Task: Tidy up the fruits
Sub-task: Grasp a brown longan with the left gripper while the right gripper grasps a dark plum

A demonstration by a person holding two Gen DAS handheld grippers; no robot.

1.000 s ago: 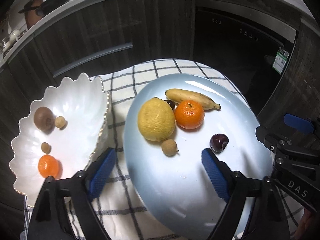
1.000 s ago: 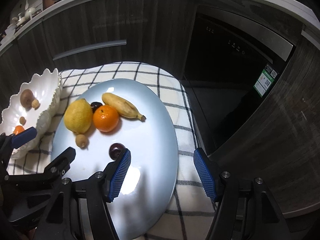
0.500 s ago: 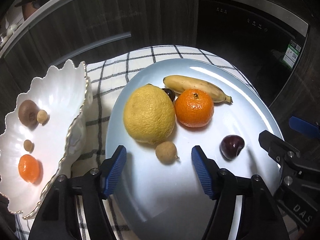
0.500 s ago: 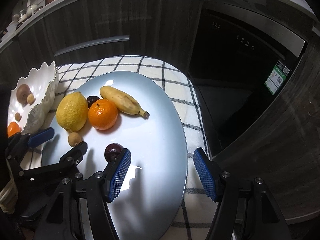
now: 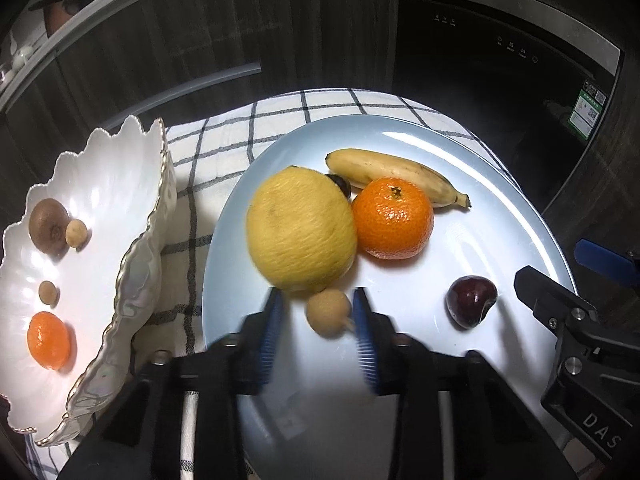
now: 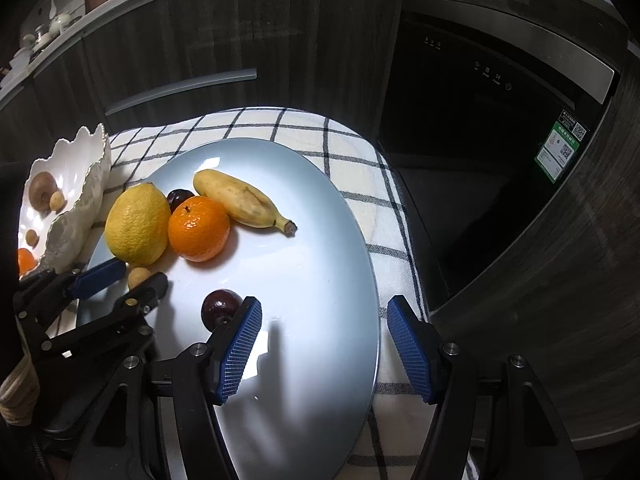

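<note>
Near the pale blue round plate's (image 5: pixel 500 216) front edge, a small tan round longan (image 5: pixel 328 312) lies between the closing blue pads of the left gripper (image 5: pixel 318 322), touching the right pad; the right gripper (image 6: pixel 324 344) hangs released over the plate's right rim.

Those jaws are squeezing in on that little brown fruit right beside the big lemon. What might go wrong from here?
The left gripper is closing its jaws on the small brown fruit, which is round and could squirt out sideways. The lemon sits almost against it, so one jaw may nudge it into the orange. A loose fruit might roll across the smooth blue plate.
</note>
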